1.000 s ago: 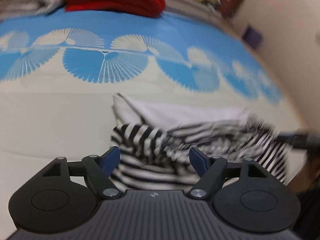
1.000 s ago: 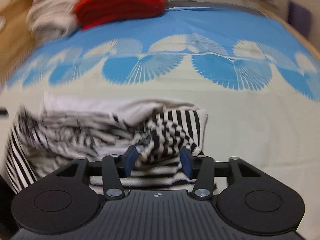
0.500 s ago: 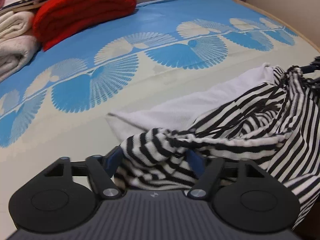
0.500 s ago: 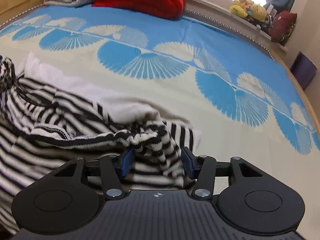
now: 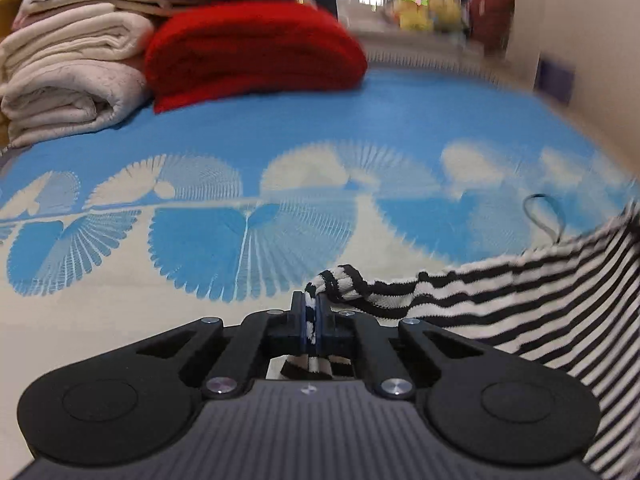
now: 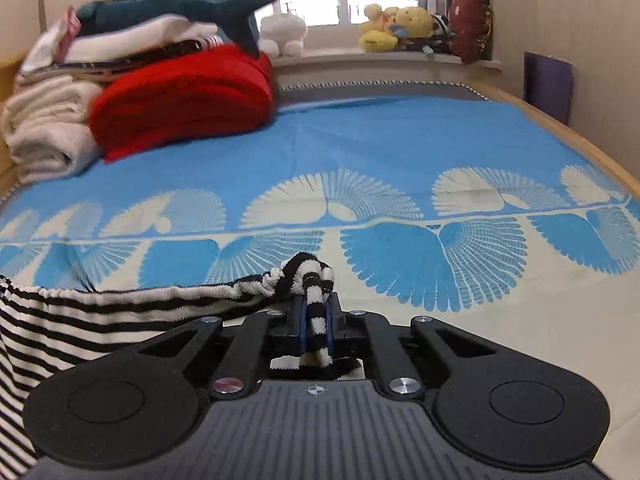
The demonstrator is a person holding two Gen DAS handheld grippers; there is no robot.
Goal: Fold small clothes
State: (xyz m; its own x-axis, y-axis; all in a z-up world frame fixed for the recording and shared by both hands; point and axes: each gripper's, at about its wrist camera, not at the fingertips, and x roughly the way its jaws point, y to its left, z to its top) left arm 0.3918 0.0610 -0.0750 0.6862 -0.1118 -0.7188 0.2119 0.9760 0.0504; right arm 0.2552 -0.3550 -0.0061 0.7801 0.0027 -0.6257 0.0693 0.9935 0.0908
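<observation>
Now the striped top hangs stretched above the bed, near its front edge. Left gripper pinches one bunched end, and right gripper pinches the other. Folded red blanket and white towels sit at the far left corner.

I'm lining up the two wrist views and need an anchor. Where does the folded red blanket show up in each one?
Left wrist: the red blanket lies upper centre-left, just right of the cream folded blankets.
Right wrist: the red blanket lies upper left, again right of the cream folded blankets.
Shared landmark: the blue fan-patterned bedspread beneath it.
</observation>
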